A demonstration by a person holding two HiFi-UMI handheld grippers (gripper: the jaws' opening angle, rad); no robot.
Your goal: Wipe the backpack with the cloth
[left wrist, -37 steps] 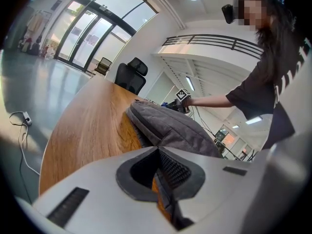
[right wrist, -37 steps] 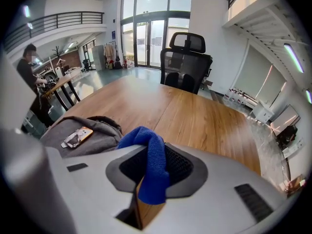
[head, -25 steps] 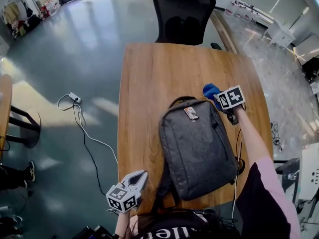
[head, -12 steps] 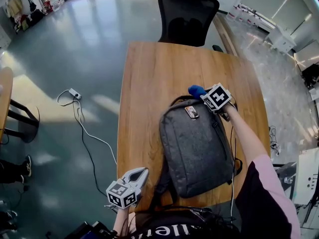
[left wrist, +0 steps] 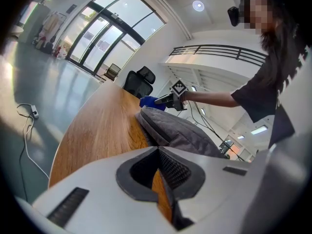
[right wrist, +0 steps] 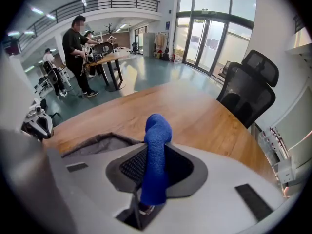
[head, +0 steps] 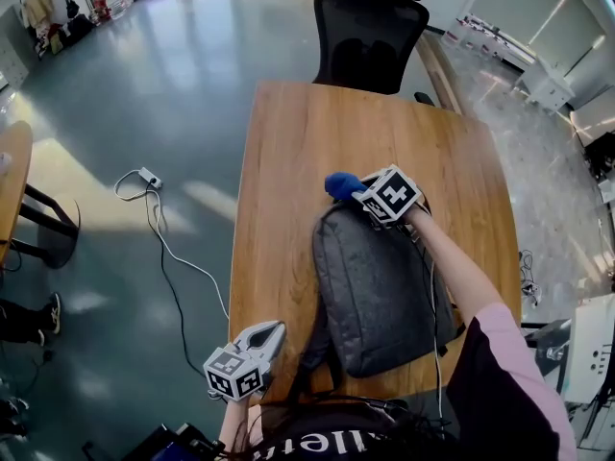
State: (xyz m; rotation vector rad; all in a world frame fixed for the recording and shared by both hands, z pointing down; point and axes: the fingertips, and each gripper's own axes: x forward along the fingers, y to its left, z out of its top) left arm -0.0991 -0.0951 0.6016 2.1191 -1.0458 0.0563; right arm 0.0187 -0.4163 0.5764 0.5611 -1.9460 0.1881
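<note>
1. Head view: the backpack (head: 380,296) lies flat on the table (head: 307,133), toward its near right part, top end pointing at the chair (head: 370,27). It is a rounded rectangle of grey, felt-like heathered fabric with a darker seam round the edge. Dark straps trail from its near left corner over the table's edge.
2. The cloth (head: 342,184) is bright blue and bunched into a soft roll. It sits at the backpack's top left corner; whether it touches the fabric cannot be told.
3. The right gripper (head: 363,194) hangs over the backpack's top edge. In the right gripper view its jaws are pinched on the cloth, which stands up between the ribbed dark pads and curls past the tips.
4. The left gripper (head: 273,328) is at the table's near left corner, beside the straps and apart from the backpack. In the left gripper view its jaws are pressed together with nothing between them.
5. The table is warm, straight-grained wood with rounded corners. The chair is black with a headrest.
6. A white cable (head: 163,248) snakes over the glossy grey floor to the table's left.
</note>
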